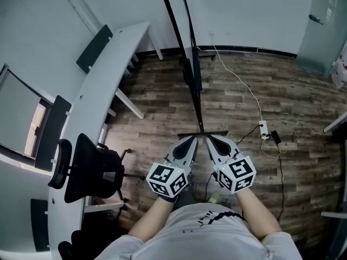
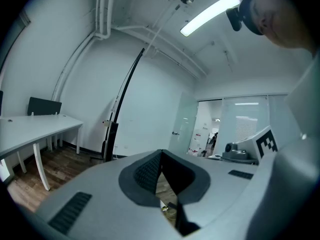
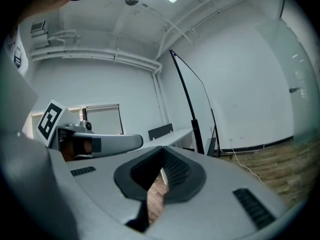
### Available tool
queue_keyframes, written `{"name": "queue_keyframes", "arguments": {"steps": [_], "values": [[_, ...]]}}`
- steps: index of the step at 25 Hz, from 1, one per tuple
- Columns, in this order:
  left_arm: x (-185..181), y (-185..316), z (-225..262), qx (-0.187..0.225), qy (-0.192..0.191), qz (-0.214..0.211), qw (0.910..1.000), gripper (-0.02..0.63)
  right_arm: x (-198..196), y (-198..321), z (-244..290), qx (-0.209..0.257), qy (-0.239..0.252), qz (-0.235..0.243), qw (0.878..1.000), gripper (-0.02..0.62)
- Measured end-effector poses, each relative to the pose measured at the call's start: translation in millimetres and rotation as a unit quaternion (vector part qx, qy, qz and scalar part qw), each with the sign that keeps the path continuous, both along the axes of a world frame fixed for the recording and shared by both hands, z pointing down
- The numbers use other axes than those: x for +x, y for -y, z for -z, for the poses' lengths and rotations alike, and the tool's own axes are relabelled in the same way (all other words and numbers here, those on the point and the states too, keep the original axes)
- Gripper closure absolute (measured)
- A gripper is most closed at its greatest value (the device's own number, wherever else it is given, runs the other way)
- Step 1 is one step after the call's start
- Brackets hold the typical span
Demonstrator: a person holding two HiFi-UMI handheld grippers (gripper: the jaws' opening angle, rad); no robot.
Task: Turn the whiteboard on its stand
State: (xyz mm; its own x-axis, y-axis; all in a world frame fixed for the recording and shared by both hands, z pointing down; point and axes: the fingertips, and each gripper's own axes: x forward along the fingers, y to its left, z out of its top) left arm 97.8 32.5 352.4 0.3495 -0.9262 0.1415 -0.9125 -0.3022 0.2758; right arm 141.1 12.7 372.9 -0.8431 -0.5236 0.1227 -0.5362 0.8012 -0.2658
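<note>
Jaws of the left gripper [image 1: 194, 140]: shut, tips pressed together, nothing held. Jaws of the right gripper [image 1: 209, 140]: shut too, also with nothing between. Both grippers side by side, low in the middle of the head view, pointing ahead at the whiteboard [image 1: 183, 47]. Whiteboard up on its stand on the wooden floor [image 1: 303, 91], seen from the edge as 1 thin dark line, tall and right in front. Black foot bar [image 1: 203, 133] of the stand just past the 2 gripper tips; touching or not, hard to tell. Long white curved counter [image 1: 100, 85] off to the left, with a black chair [image 1: 92, 169] beside it. White cable [image 1: 244, 85] and plug strip [image 1: 264, 128] on the floor to the right of the stand.
</note>
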Motion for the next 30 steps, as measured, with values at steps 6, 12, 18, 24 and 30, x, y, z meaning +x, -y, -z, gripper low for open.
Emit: {"name": "queue_keyframes", "arguments": {"steps": [6, 12, 18, 24, 30], "values": [[-25.7, 18.8, -9.8, 0.006, -0.011, 0.001, 0.9999, 0.595, -20.5, 16.1, -19.1, 0.001, -0.017, -0.007, 1.0, 0.581], [-64.6, 56.8, -20.3, 0.014, -0.005, -0.011, 0.9998, 0.595, -54.5, 53.3, -45.4, -0.011, -0.041, -0.031, 0.999, 0.578], [-111.9, 107.6, -29.9, 0.025, 0.006, -0.04, 0.9989, 0.595, -102.3, 102.3, -70.8, -0.02, -0.067, -0.064, 0.996, 0.52], [-160.8, 153.0, -47.6, 0.027, 0.01, -0.083, 0.9962, 0.595, -142.2, 146.4, -116.0, -0.059, -0.103, -0.122, 0.985, 0.511], [-187.5, 186.5, -72.2, 0.016, 0.012, -0.113, 0.9934, 0.595, -164.3, 179.8, -154.9, -0.088, -0.126, -0.162, 0.975, 0.497]]}}
